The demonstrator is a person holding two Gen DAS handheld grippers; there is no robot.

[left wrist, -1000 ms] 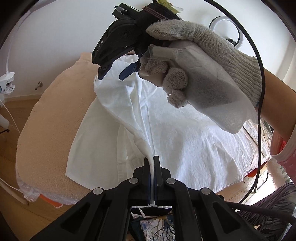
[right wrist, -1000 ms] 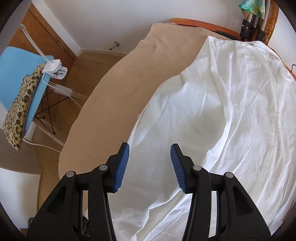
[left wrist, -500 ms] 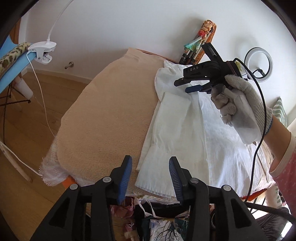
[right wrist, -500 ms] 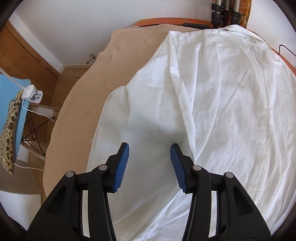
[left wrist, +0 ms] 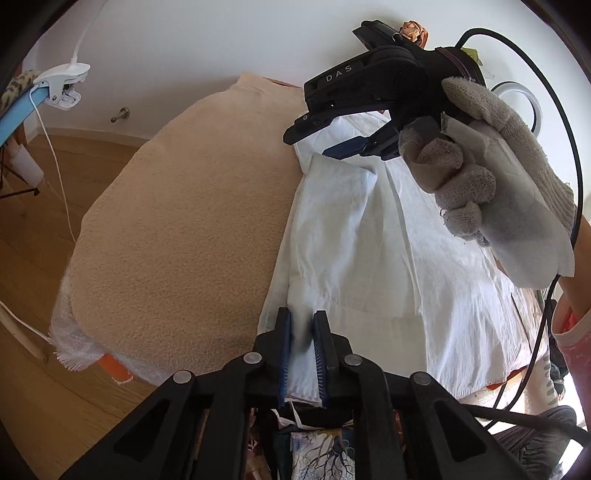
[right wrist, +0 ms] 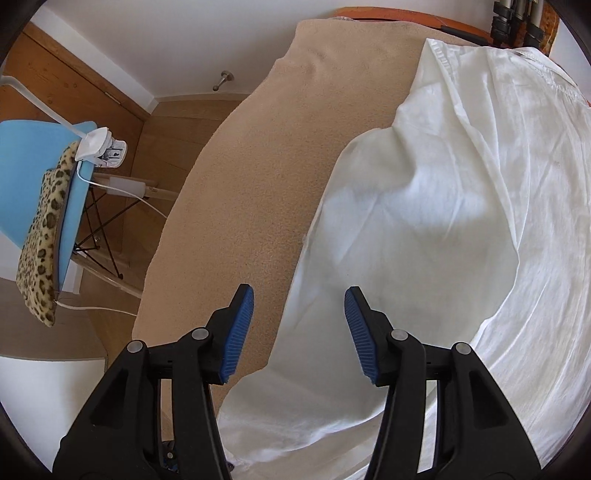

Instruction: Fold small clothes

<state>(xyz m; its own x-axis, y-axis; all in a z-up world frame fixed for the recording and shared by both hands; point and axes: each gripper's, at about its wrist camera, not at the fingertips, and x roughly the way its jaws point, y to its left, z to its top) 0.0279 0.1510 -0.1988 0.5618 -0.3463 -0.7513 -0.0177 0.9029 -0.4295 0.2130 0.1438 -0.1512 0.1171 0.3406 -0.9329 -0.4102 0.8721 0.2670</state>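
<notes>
Left gripper (left wrist: 302, 332) clamps the near hem of a white shirt (left wrist: 369, 258) at the near edge of the table, its blue pads having just closed with the cloth pinched between them. The shirt lies flat across the right half of a beige towel (left wrist: 184, 229) that covers the table, its left side folded over onto the body in a long straight panel running from the near edge toward the far one. The towel's left half lies bare.

Farther along that folded edge, the right gripper (right wrist: 299, 325) hangs above the shirt, tilted steeply down, its jaws apart and nothing caught between them. One pad stands over the towel and the other over the white cloth. A hand in a grey knit glove (left wrist: 491, 173) holds this tool, with a black cable looping behind it.

Beyond the table's left edge, on the wooden floor, stands a blue chair (right wrist: 33, 147) with a leopard-print cushion (right wrist: 40, 236) on it and a white clip lamp (right wrist: 99, 147) fixed to its rim. Black tripod legs (right wrist: 517, 22) rise at the table's far right corner against the white wall.
</notes>
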